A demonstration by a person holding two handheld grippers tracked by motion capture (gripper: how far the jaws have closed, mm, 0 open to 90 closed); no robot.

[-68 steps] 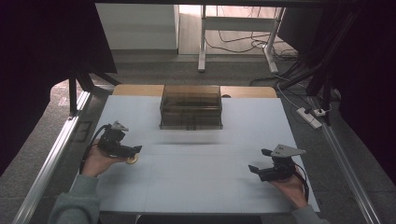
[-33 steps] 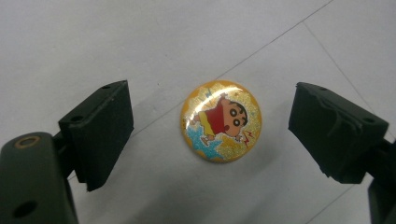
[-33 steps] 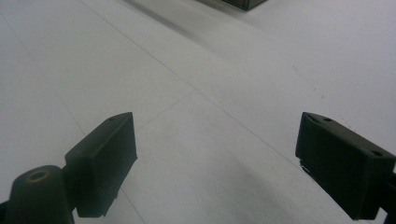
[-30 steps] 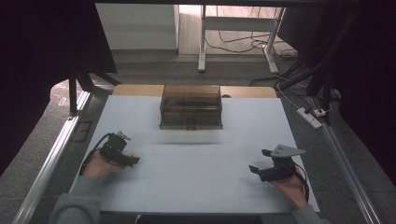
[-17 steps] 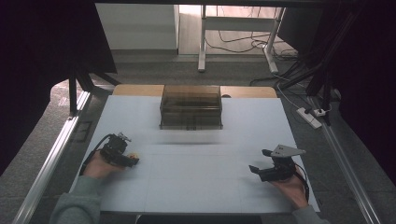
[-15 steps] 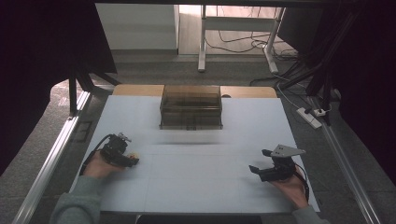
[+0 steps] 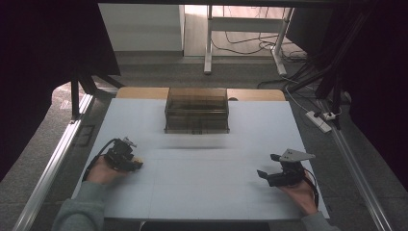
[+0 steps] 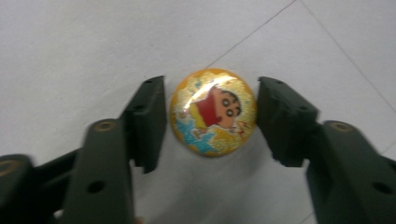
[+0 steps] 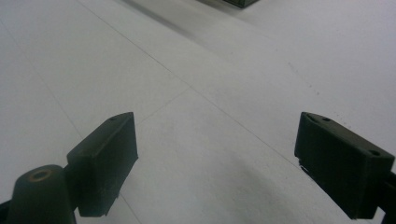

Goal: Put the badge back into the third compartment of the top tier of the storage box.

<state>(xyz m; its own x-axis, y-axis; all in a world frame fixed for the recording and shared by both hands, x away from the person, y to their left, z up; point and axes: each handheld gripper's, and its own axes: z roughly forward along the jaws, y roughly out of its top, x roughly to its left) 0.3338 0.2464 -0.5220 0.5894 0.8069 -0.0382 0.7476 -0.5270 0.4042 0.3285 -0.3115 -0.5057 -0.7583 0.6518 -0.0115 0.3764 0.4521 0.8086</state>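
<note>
A round badge (image 8: 213,112) with a cartoon boy in red on a glittery yellow ground lies flat on the white table (image 8: 70,46). My left gripper (image 8: 211,116) points down at it, and its jaws have just been closing; both pads now meet the badge's rim. From above, that gripper (image 7: 136,164) sits at the table's left with a speck of the orange badge (image 7: 138,165) at its tip. My right gripper (image 9: 215,154) stands open over bare table with nothing between its jaws, at the right front (image 7: 268,165) in the high view.
A dark see-through box (image 7: 196,109) stands at the middle back of the table (image 7: 202,187). Its corner (image 9: 233,3) peeks in at the top of the right gripper view. A power strip (image 7: 319,121) and cables lie on the floor to the right.
The left hand has shifted a little toward the near edge and settled low over the badge since the oldest frame. The right hand has stayed put.
</note>
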